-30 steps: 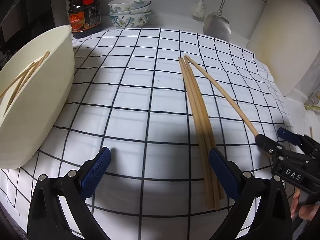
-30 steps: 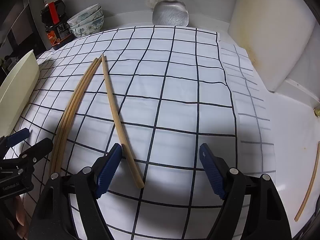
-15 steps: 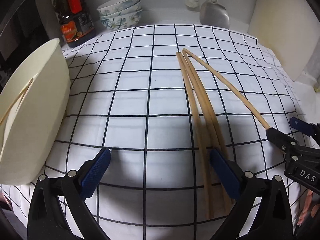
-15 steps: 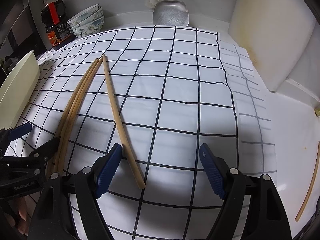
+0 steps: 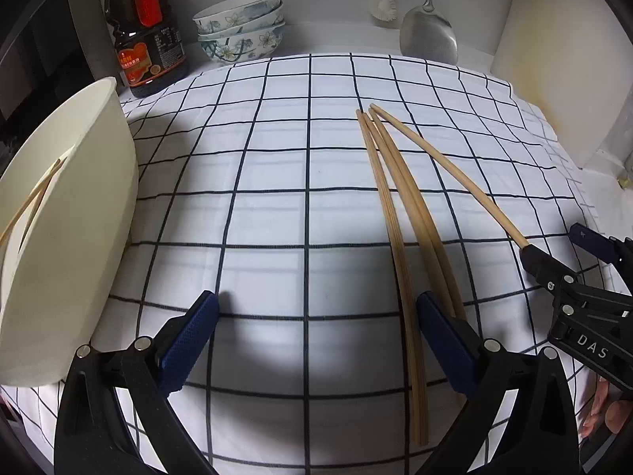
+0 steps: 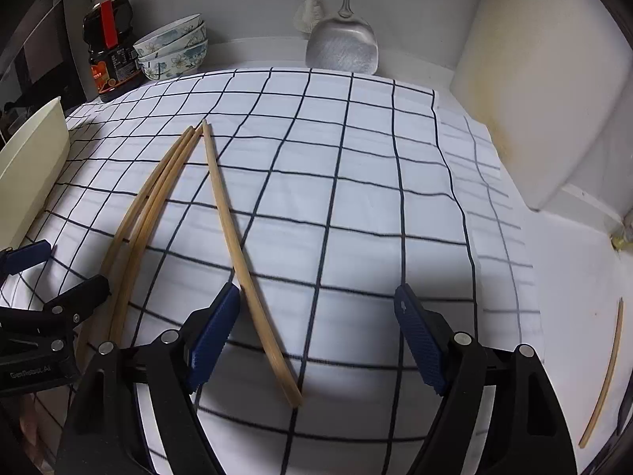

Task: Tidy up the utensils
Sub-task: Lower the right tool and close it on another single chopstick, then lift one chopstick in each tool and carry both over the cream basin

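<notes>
Several wooden chopsticks lie on a checked cloth (image 5: 277, 213). A tight pair (image 5: 399, 213) (image 6: 146, 213) lies lengthwise; a single chopstick (image 5: 447, 170) (image 6: 237, 245) splays to its right. My left gripper (image 5: 316, 328) is open and empty, its right finger beside the pair's near ends. My right gripper (image 6: 316, 328) is open and empty, with the single chopstick's near end between its fingers, close to the left finger (image 6: 213, 332). A cream tub (image 5: 67, 237) at the left holds chopsticks (image 5: 31, 206).
A soy sauce bottle (image 5: 144, 31), stacked floral bowls (image 5: 241, 27), a metal spatula (image 5: 429, 35) and a brush stand at the back. A white board (image 6: 546, 91) leans at the right. A stray chopstick (image 6: 605, 376) lies on the counter at the right.
The left gripper has drawn back and turned left, so the tub looms larger. The right gripper has edged left and forward along the single chopstick. Both stay open.
</notes>
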`<state>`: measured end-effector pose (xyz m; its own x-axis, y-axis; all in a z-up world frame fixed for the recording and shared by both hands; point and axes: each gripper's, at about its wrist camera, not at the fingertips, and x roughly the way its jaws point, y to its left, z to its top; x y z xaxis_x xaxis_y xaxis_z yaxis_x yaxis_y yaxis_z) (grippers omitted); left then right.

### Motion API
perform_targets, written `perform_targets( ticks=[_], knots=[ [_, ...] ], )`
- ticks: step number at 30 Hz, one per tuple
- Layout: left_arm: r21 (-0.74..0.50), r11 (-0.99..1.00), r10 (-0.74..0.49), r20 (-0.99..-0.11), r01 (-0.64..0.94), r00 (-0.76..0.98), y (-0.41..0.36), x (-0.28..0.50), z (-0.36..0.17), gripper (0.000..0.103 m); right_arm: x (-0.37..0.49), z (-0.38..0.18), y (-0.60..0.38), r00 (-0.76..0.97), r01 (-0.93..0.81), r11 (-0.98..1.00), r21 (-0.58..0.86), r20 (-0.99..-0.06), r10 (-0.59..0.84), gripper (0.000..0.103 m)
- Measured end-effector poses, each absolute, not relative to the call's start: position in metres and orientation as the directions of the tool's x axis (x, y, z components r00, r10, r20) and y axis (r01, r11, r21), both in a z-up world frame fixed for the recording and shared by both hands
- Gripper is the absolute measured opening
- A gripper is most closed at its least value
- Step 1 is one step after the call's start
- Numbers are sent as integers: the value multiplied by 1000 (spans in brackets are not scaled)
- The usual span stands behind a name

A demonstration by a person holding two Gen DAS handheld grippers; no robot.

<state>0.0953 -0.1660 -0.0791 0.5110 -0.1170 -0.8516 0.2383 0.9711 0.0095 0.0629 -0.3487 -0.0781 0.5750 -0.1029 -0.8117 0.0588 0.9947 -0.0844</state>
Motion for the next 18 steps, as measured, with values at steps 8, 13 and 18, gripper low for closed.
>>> perform_targets(
  ticks=[8, 13, 18],
  knots=[
    [2, 968, -137, -831, 249, 538, -162, 101, -73, 57, 76, -78, -336, 605, -8, 1000, -29, -796, -18, 42],
    [-57, 962, -194, -831, 266, 522, -162, 97, -69, 7, 75, -78, -318, 612, -47, 997, -66, -790, -23, 7],
    [-129, 947, -268, -821, 295, 503, -157, 89, -71, 7, 74, -75, -336, 615, -11, 997, 80, -785, 70, 6]
  ],
)
